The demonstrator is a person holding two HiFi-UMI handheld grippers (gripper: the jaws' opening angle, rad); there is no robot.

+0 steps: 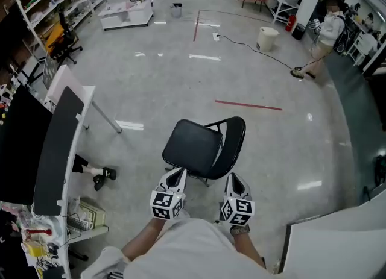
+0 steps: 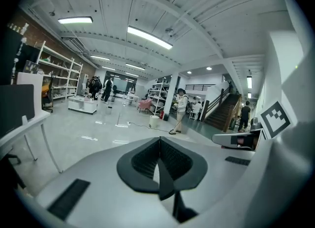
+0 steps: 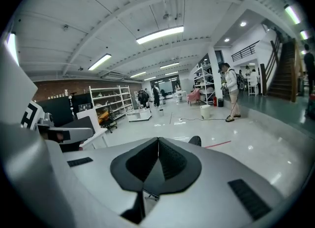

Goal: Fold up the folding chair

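No readable text or labels

The black folding chair point(image 1: 194, 147) is standing unfolded on the glossy grey floor, its padded square seat lying level and its rounded backrest rising along the seat's right side.

The right tool point(image 3: 158, 139) is closed, folding chair point(image 3: 196, 141) just beyond

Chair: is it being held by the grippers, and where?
No. Nothing is held: the left gripper and the right gripper both have jaws shut and empty, near the chair.
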